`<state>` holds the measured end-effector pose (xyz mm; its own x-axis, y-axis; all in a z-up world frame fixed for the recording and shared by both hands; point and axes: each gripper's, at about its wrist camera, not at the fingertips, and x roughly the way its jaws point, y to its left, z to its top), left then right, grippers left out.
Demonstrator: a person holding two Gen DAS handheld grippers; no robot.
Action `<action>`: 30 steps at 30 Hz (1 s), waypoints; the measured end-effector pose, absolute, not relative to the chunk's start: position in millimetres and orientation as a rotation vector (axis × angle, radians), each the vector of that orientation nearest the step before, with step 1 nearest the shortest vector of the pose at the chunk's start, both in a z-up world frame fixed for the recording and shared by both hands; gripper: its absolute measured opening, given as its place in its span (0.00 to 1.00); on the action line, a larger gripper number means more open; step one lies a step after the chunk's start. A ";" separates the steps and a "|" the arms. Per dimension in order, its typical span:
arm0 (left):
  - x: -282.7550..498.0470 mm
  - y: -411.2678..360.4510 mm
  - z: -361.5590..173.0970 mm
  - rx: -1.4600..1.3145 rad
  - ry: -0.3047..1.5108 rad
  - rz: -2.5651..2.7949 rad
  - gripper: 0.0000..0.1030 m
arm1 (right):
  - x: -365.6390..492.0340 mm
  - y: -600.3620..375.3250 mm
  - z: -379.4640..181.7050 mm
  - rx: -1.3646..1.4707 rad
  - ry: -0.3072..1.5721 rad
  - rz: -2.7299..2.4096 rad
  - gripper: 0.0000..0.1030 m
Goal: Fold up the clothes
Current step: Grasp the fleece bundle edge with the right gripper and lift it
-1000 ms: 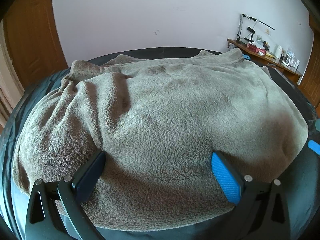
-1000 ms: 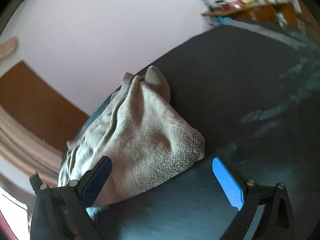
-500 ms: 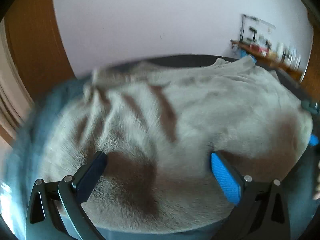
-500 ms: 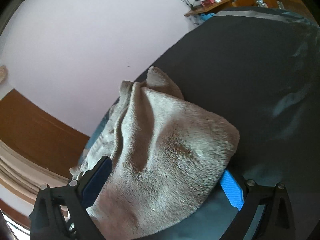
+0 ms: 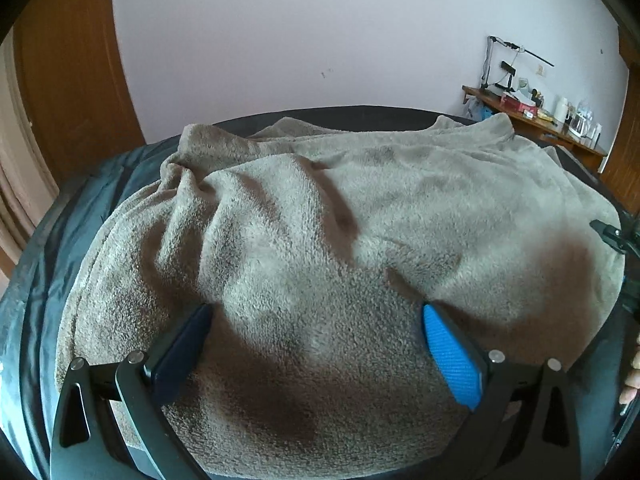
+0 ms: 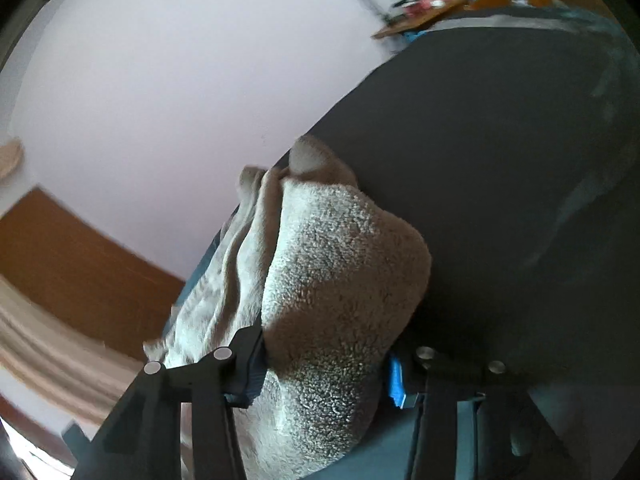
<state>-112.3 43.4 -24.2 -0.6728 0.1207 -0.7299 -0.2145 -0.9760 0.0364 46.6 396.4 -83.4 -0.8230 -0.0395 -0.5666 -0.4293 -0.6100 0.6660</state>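
A grey-beige fleece garment lies spread over a dark bed cover, with creases on its left half. My left gripper is open, its fingers wide apart and pressed onto the near part of the fleece. My right gripper is closing on the garment's right corner, with fleece filling the gap between its fingers. The right gripper's tip shows at the right edge of the left wrist view.
The dark bed cover stretches to the right of the garment. A wooden shelf with a lamp and small items stands at the far right wall. A brown door is at the left. A white wall is behind.
My right gripper has moved onto the garment's right corner and narrowed around it. My left gripper stayed open on the fleece, and new creases formed on the left half.
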 end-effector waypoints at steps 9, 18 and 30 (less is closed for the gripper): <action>-112.7 44.6 -24.6 -1.173 0.159 2.705 1.00 | 23.4 392.8 -87.8 -0.892 1.304 2.541 0.48; -112.5 44.1 -24.5 -1.173 0.153 2.704 1.00 | 16.5 378.0 -90.7 -0.912 1.206 2.648 0.48; -110.5 38.8 -17.4 -1.192 0.155 2.678 1.00 | 28.6 356.4 -86.1 -0.857 1.150 2.633 0.34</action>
<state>-110.5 38.8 -17.4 -0.6524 0.1446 -0.7439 -0.2293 -0.9733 0.0119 28.6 356.4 -86.1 -0.8274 -0.0926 -0.5540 -0.3435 -0.6970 0.6295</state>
